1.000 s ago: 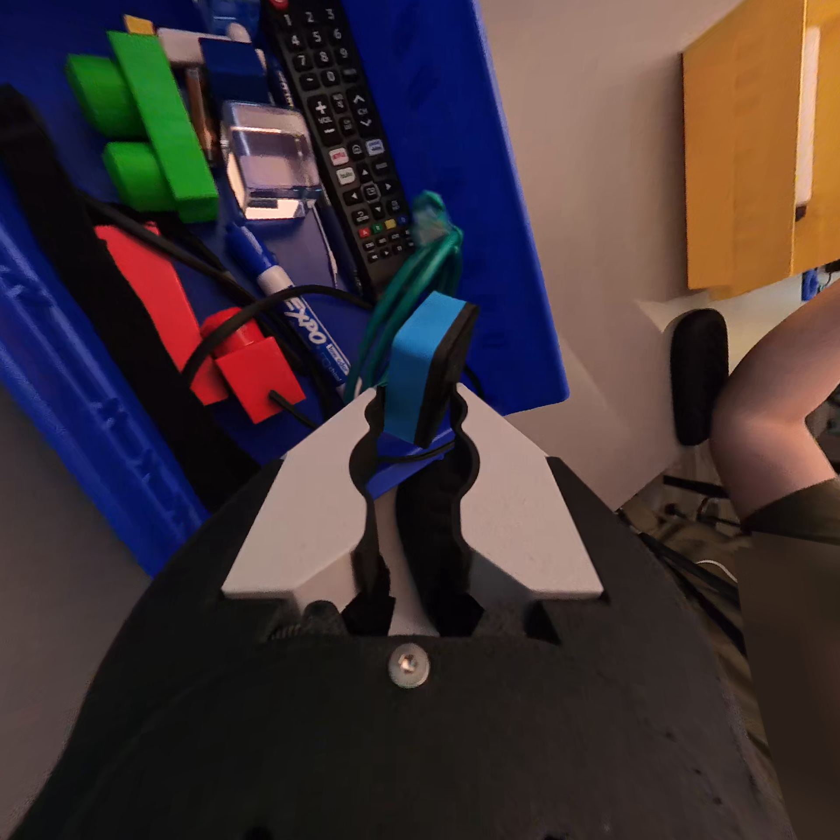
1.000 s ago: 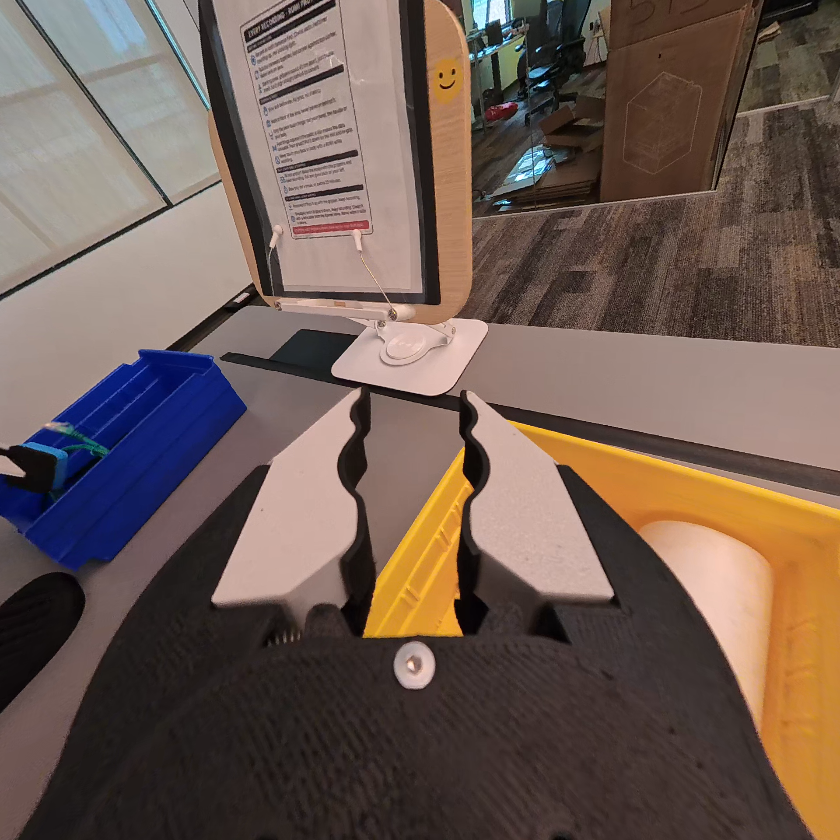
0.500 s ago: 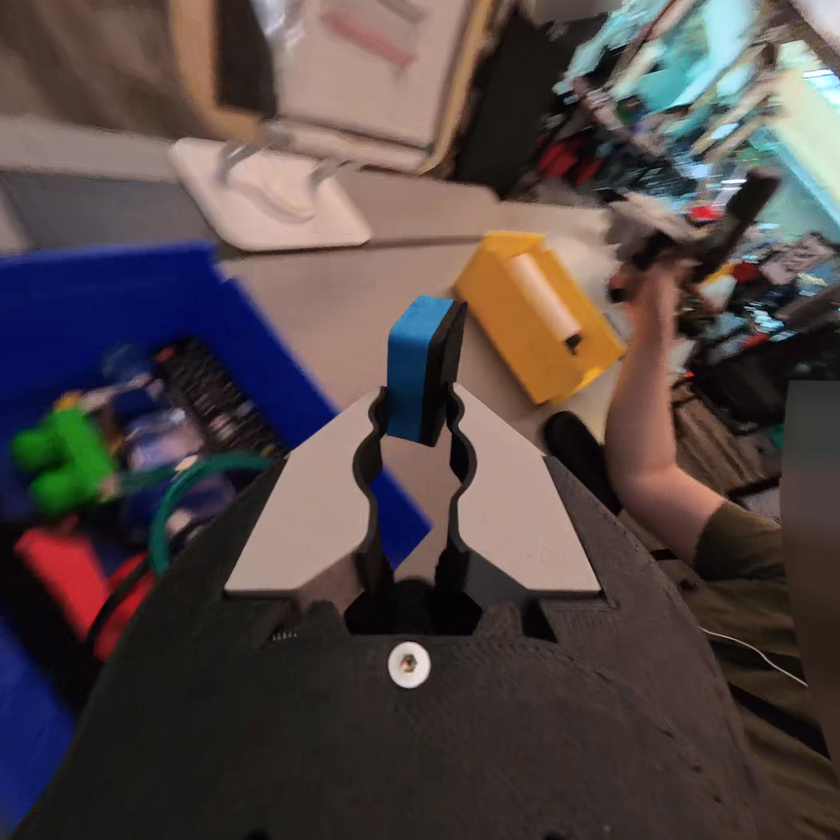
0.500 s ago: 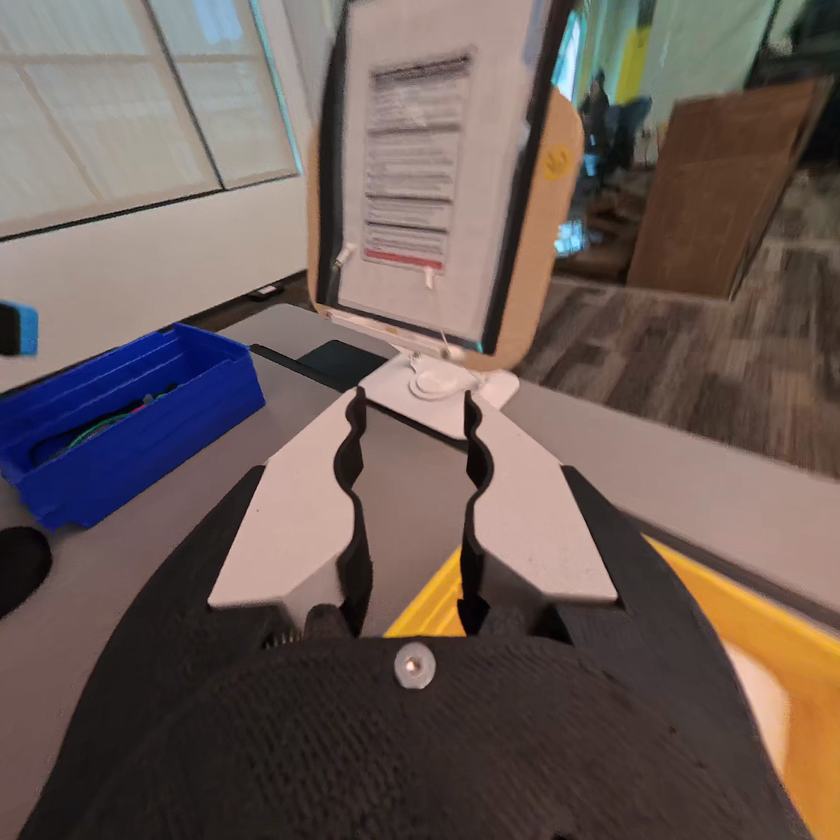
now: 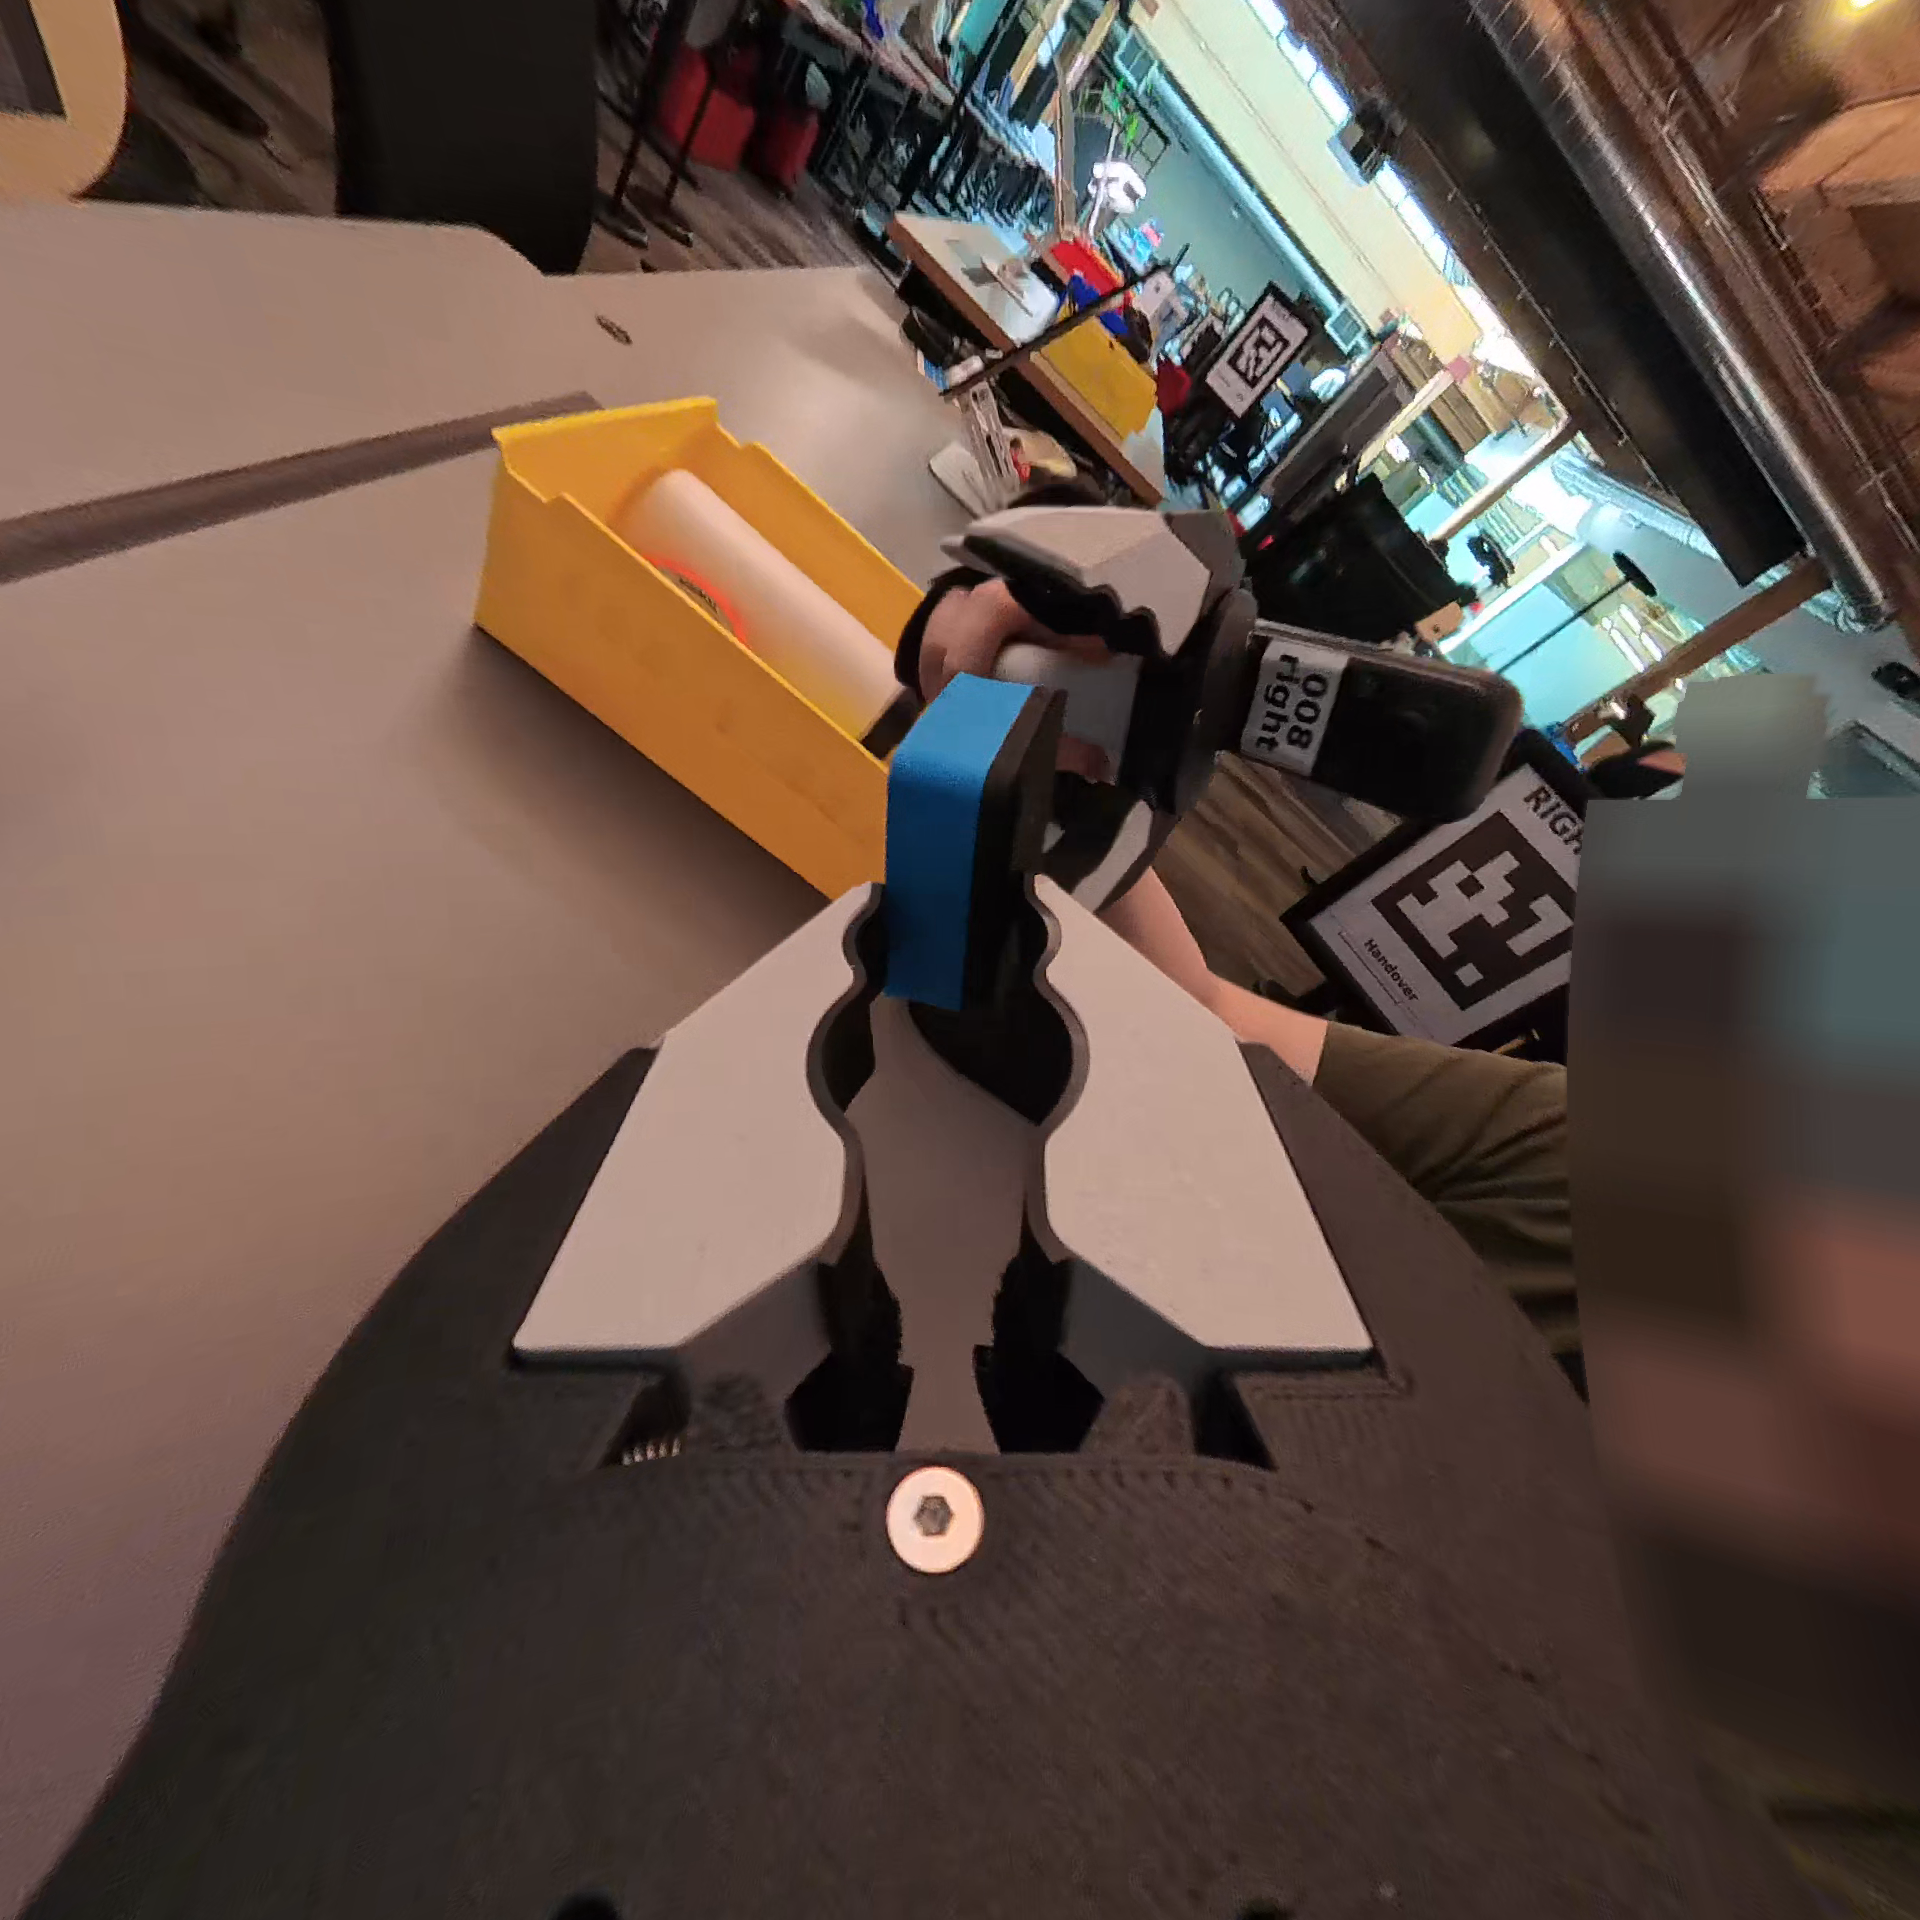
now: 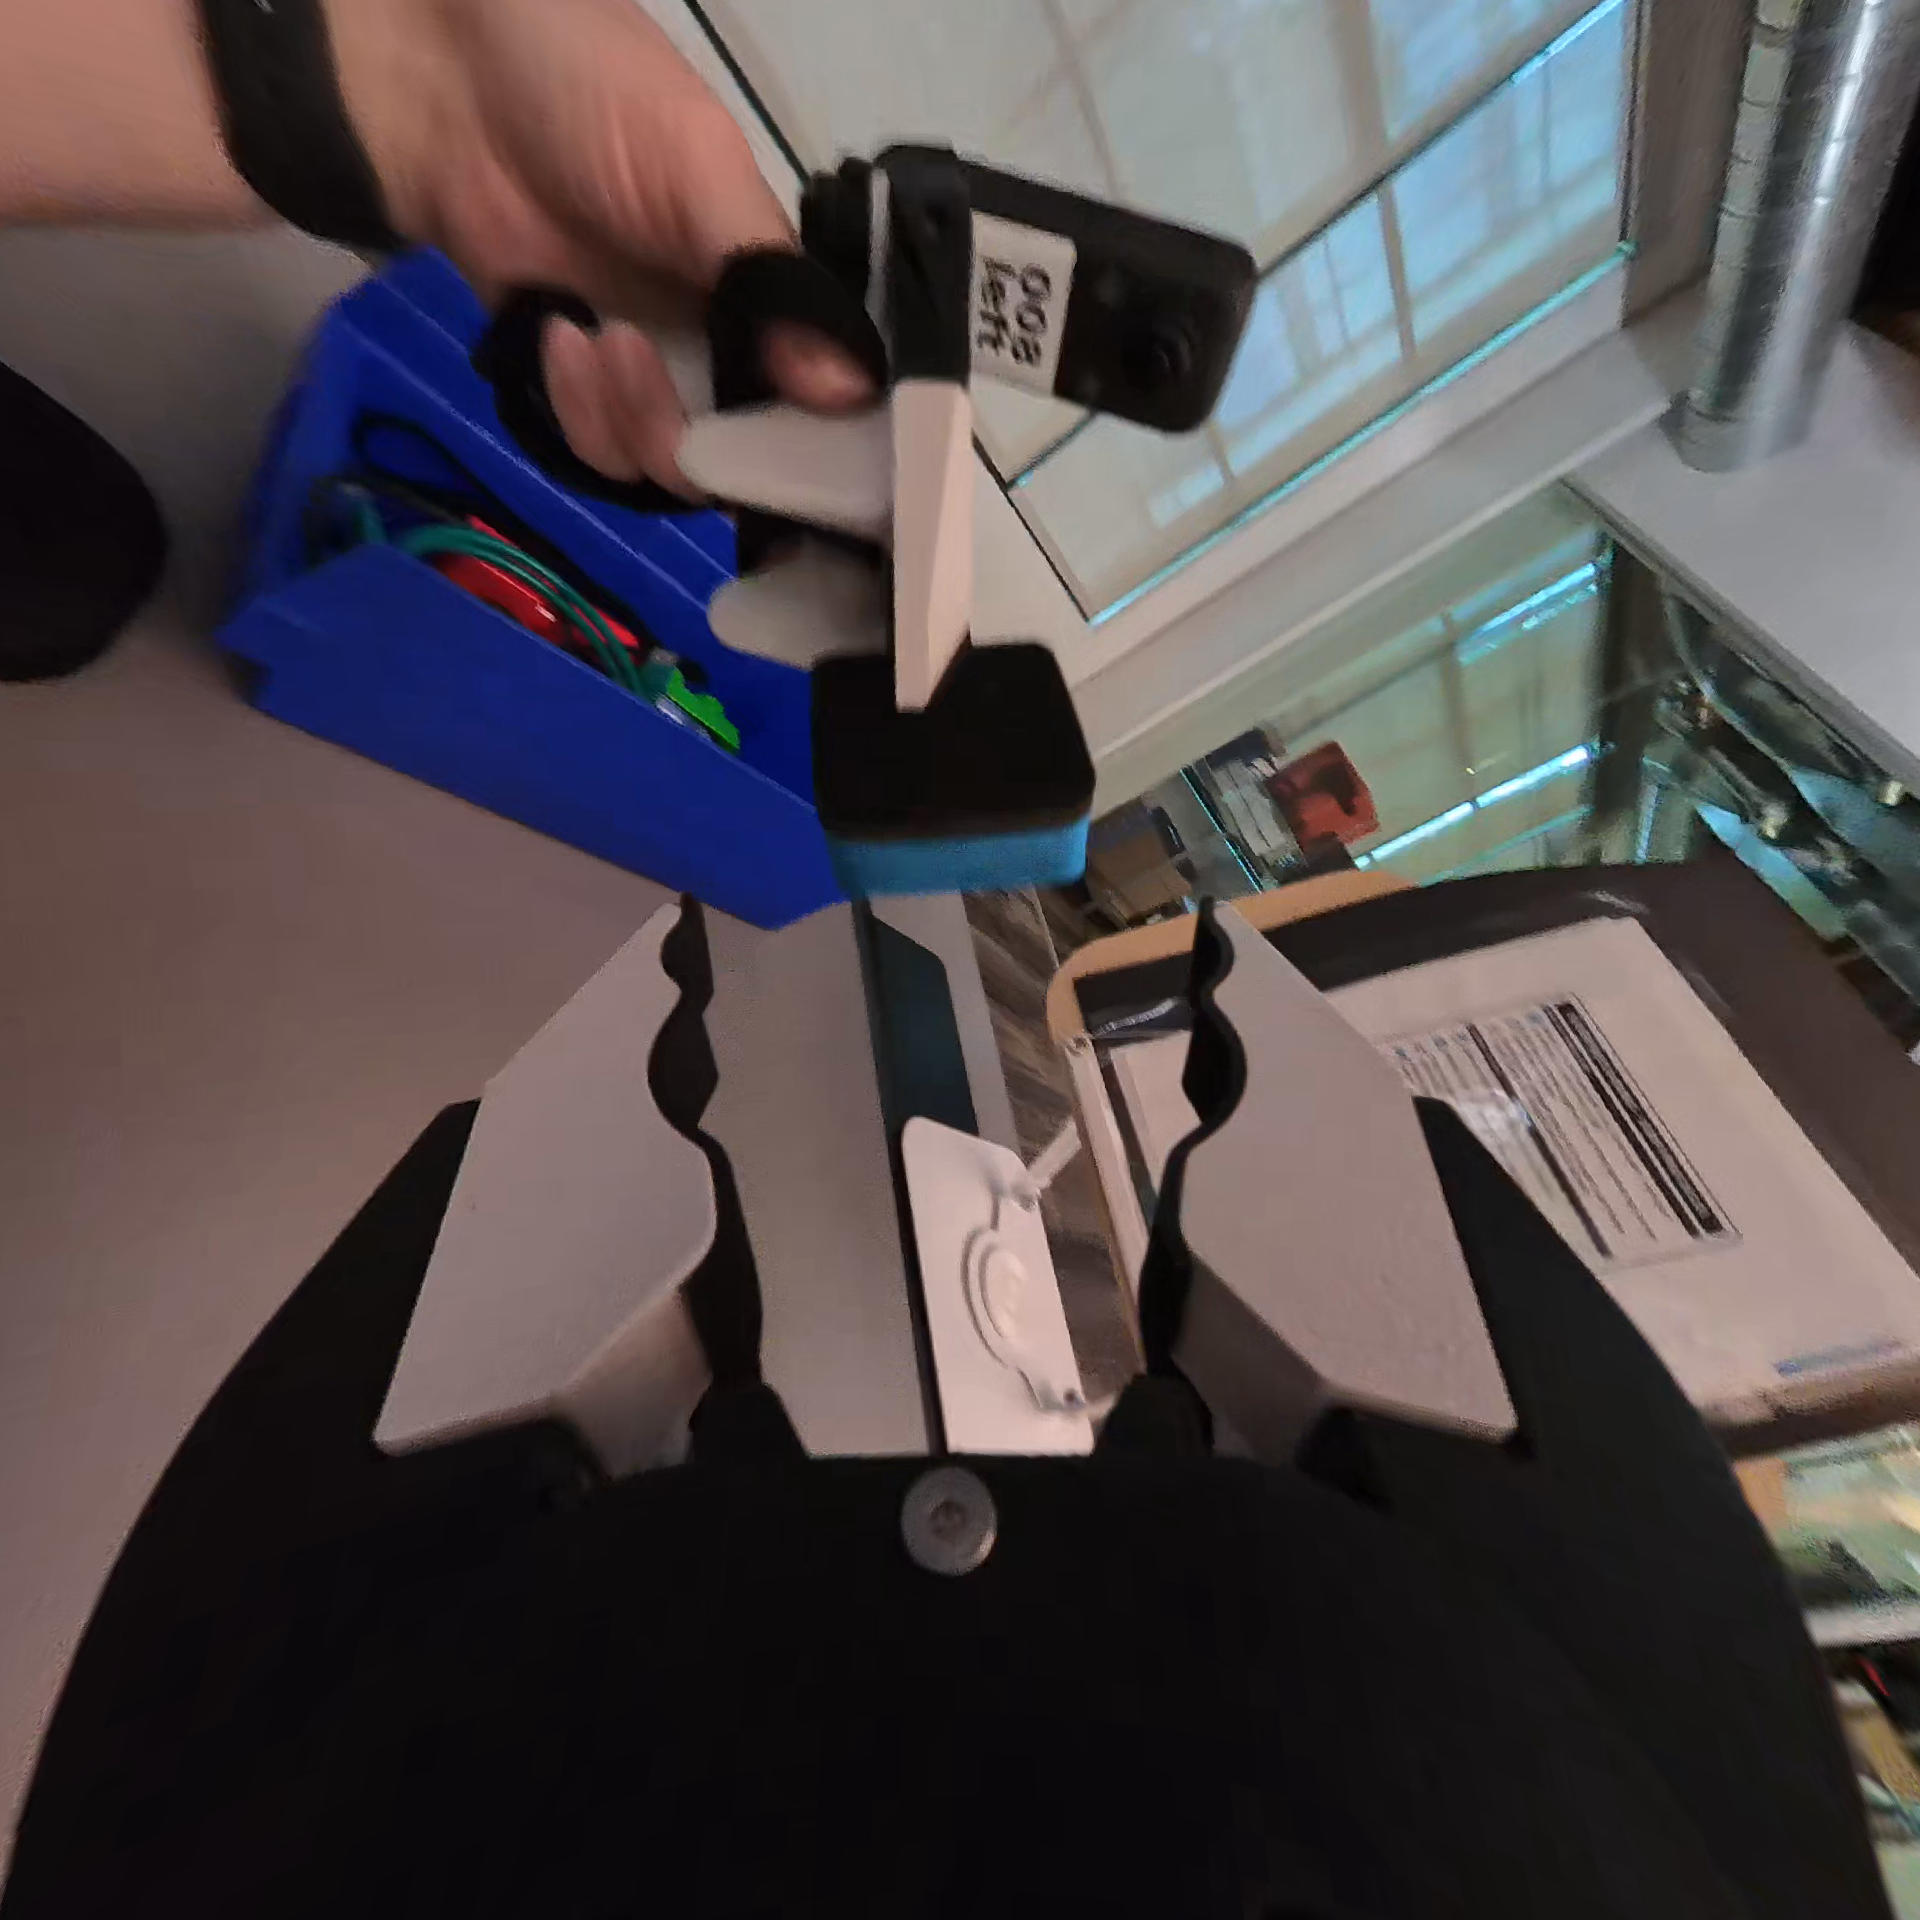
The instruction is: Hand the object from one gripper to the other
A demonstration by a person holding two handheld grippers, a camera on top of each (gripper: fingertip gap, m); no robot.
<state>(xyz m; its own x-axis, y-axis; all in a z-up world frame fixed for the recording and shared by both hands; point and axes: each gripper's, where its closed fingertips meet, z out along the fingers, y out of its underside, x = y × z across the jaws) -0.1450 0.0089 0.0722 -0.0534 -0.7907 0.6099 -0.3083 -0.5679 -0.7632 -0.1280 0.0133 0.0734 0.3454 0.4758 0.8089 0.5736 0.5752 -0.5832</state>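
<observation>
A block eraser with a blue side and a black side [image 5: 940,831] is clamped upright in my left gripper [image 5: 951,904], which is shut on its lower end above the grey table [image 5: 260,831]. My right gripper [image 5: 1039,707] shows just beyond it, held in a person's hand. In the right wrist view my right gripper [image 6: 943,914] is open wide and empty. The eraser [image 6: 951,769] hangs just past its fingertips, centred on the gap, black face towards the camera. The left gripper [image 6: 914,696] holds it from above.
A blue bin [image 6: 499,686] with cables and coloured blocks stands behind the eraser. A yellow bin [image 5: 665,644] holds a white roll [image 5: 748,582]. A sign stand [image 6: 1507,1122] with a white base [image 6: 997,1278] stands at the table's back. A black oval object [image 6: 62,540] lies at the left. The tips of both grippers are at nearly the same place.
My left gripper lifted the eraser out of the blue bin and swung it toward the right gripper. My right gripper turned to face it and opened wider.
</observation>
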